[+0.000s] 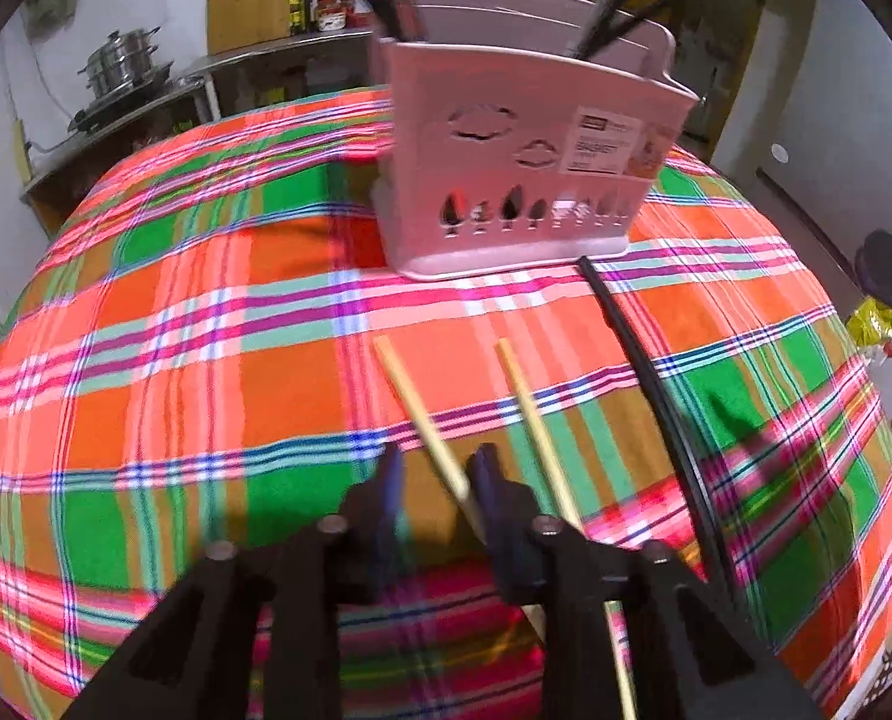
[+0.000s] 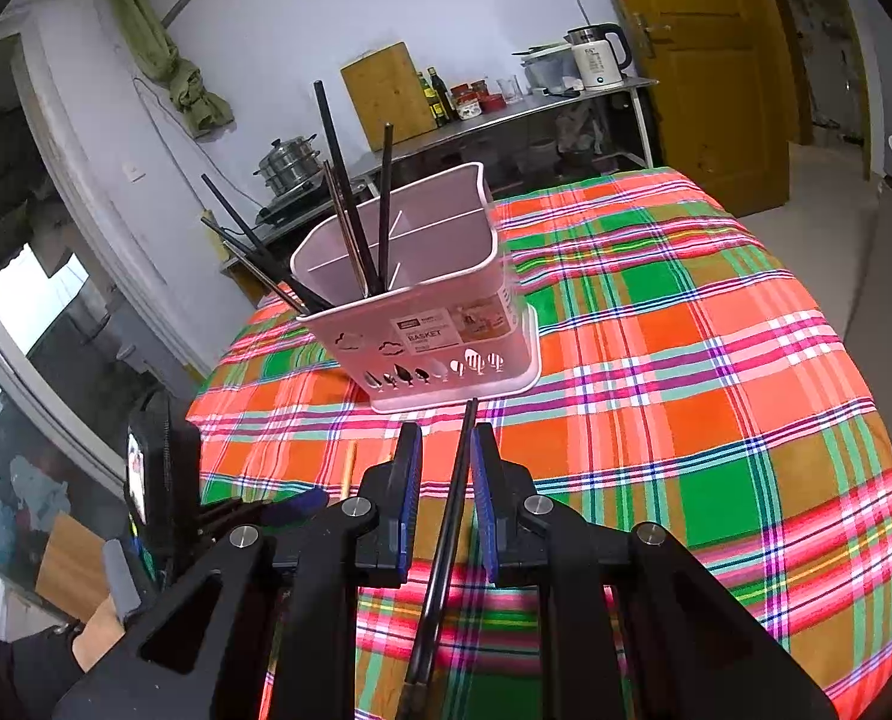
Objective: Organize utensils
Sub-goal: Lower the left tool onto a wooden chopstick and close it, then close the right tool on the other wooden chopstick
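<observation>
A pink utensil basket (image 1: 523, 162) stands on the plaid tablecloth (image 1: 206, 390) and holds several dark chopsticks (image 2: 350, 222); it also shows in the right wrist view (image 2: 428, 312). Two light wooden chopsticks (image 1: 422, 414) lie in front of my left gripper (image 1: 440, 474), which is open, one stick running between its fingers. A black chopstick (image 1: 655, 384) lies to the right. In the right wrist view the black chopstick (image 2: 454, 492) lies between the open fingers of my right gripper (image 2: 446, 456), its tip near the basket's base.
A steel counter (image 2: 505, 114) with pots, bottles, a cutting board and a kettle stands behind the table. A yellow door (image 2: 709, 60) is at the back right. The left gripper and hand (image 2: 158, 480) show at the table's left edge.
</observation>
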Motion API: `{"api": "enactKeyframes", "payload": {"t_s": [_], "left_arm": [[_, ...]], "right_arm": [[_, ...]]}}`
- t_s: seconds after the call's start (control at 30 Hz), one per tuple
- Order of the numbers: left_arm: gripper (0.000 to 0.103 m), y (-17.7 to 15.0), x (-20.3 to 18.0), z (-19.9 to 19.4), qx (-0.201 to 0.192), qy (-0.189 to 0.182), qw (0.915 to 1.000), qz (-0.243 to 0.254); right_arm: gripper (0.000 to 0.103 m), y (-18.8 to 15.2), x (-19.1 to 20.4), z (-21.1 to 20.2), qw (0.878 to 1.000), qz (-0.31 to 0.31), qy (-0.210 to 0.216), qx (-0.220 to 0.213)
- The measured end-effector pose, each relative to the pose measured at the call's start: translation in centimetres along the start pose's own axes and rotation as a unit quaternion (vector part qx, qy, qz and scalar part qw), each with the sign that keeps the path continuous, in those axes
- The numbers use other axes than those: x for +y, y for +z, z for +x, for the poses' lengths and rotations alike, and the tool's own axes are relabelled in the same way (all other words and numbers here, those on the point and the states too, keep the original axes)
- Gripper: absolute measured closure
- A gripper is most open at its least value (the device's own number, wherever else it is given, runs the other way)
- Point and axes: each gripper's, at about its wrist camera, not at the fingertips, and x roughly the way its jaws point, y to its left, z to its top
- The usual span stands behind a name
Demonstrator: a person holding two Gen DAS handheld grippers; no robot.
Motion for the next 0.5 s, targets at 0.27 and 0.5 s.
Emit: {"api": "enactKeyframes", "payload": {"t_s": [0.27,0.5], "left_arm": [[0.098,-1.1,4.2,-1.2,0.007,-0.025,0.9992,-0.031],[0.097,-2.2,6.8,-2.1,0.006,-0.018,0.9976,-0.066]], "right_arm": [[0.086,-0.9,1.2,1.8,0.999,-0.008,0.011,0.029],[0.086,-2.5,4.0,5.2,0.996,-0.038,0.025,0.074]]}}
